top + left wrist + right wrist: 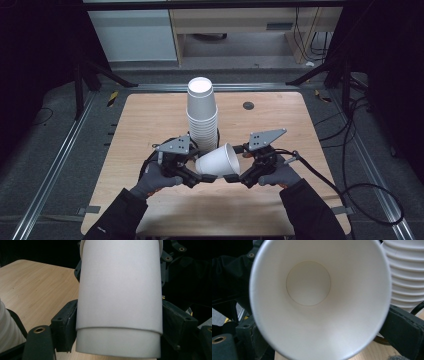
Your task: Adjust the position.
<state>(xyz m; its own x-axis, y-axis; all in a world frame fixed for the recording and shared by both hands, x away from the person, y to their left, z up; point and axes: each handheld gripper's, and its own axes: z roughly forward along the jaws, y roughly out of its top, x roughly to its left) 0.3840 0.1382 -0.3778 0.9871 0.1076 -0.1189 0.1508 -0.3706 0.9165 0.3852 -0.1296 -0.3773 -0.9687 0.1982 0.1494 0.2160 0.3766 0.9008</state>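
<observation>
The cup's base is hidden between both grippers. White, on its side, it is clamped by the left gripper; the right gripper's hold can't be told.

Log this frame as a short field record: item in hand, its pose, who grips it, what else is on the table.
item: white paper cups, two nested, per the left gripper view
pose: on their side above the table, mouth toward the right gripper
left gripper: jaws closed on the cups' base end
right gripper grip: jaws at the rim; contact unclear
also on table: stack of cups, upside down, behind the grippers
</observation>
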